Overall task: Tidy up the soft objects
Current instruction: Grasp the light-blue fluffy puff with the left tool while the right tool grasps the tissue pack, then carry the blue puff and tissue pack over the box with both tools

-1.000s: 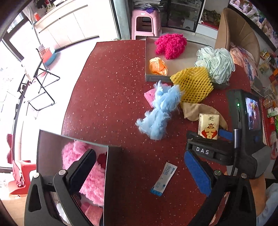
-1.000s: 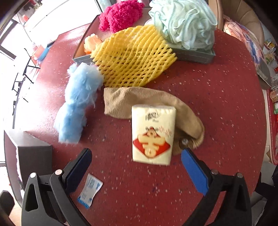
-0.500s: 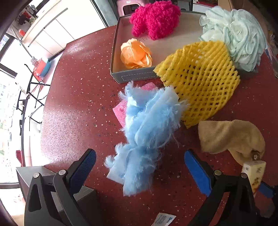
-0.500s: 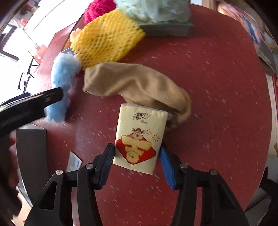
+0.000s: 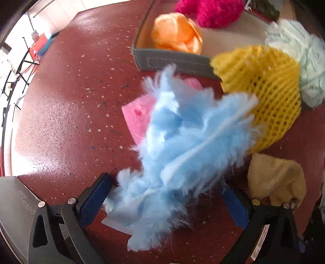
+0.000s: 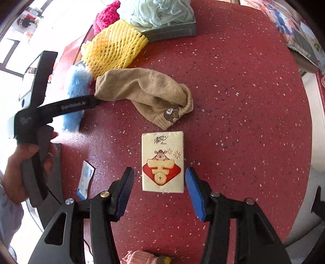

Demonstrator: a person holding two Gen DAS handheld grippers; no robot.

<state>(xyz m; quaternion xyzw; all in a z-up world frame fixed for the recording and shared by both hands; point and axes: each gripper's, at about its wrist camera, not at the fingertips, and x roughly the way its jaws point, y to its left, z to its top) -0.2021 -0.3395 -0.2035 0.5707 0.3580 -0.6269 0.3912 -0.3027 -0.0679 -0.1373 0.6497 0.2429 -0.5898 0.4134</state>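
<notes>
A fluffy light-blue duster (image 5: pixel 182 146) lies on the red table over a pink sponge (image 5: pixel 138 113). My left gripper (image 5: pixel 165 182) stands open, low over the duster, one finger on each side of its near end. A tissue pack (image 6: pixel 162 162) lies flat on the table between the fingers of my right gripper (image 6: pixel 160 172). Its jaws are opening and the pads stand just off the pack's sides. A tan sock (image 6: pixel 146 95) lies beyond the pack, apart from it. A yellow foam net (image 5: pixel 264 95) leans on the grey tray (image 5: pixel 174 63).
The tray holds an orange flower (image 5: pixel 176 34), a magenta fluffy thing (image 5: pixel 211 12) and a mint bath pouf (image 5: pixel 300 61). A dark box (image 5: pixel 14 203) stands at the near left. A small sachet (image 6: pixel 85 178) lies left of the pack. A hand (image 6: pixel 18 162) holds the left gripper.
The left gripper came down over the blue duster. The right gripper shut on the tissue pack, drew it off the sock toward me, and now stands slightly off it.
</notes>
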